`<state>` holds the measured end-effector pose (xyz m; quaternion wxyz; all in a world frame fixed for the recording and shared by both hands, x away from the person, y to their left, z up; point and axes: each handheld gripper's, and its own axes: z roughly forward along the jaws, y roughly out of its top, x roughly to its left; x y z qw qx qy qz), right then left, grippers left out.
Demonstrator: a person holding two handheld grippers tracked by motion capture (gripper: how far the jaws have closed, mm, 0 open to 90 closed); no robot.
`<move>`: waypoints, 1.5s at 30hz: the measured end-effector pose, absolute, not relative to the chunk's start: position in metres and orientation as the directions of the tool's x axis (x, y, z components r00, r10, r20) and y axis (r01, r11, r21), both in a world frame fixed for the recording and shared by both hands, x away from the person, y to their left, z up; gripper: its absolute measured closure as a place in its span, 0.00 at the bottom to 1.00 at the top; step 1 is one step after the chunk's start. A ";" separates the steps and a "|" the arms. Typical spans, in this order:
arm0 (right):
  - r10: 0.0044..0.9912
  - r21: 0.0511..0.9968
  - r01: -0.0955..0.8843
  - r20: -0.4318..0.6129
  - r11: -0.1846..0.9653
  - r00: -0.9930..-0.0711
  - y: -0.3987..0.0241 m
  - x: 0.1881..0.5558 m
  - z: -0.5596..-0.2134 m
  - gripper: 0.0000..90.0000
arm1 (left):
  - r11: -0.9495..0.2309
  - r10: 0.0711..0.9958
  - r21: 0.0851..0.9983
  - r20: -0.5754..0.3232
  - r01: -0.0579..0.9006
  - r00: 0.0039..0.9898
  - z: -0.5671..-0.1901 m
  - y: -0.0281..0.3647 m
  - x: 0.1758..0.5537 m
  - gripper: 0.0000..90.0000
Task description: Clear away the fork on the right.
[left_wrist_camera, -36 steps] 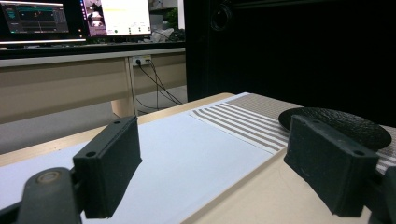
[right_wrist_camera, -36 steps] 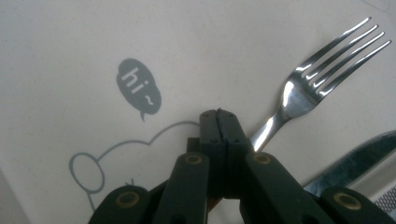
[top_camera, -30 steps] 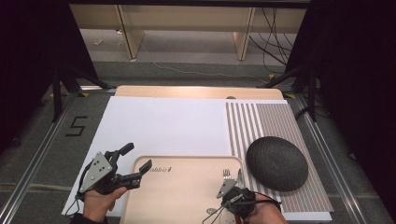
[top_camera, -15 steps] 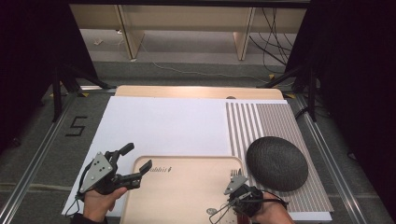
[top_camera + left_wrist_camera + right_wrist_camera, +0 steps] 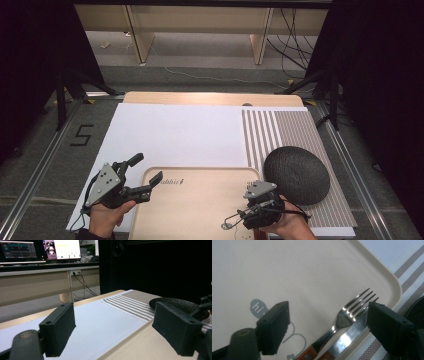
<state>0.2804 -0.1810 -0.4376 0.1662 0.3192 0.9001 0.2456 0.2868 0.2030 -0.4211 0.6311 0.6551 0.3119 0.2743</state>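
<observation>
A fork [image 5: 352,312] and a knife [image 5: 347,337], both with brown wooden handles, lie side by side along the right edge of a beige tray [image 5: 287,270]. My right gripper [image 5: 327,325] hangs open just above them, tilted down, with its jaws either side of the fork's tines. In the high view that right gripper [image 5: 257,200] is over the front right part of the tray [image 5: 200,205]. My left gripper [image 5: 147,168] is open and holds nothing at the tray's left edge. In its own view the left gripper [image 5: 115,332] looks across the table.
A dark round plate [image 5: 296,175] lies on a striped placemat [image 5: 285,135] right of the tray. A white mat [image 5: 175,135] covers the table behind it. Desks and cables stand beyond the far edge. A number 5 [image 5: 82,135] marks the floor at left.
My right gripper has shifted a little to the right, toward the tray's right edge. The left gripper has stayed where it was.
</observation>
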 end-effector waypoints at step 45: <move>0.869 0.731 0.581 -0.033 0.358 -0.493 -0.274 0.293 -0.408 0.17 | -0.009 0.754 0.998 -0.034 0.063 0.656 -0.421 0.203 0.287 0.19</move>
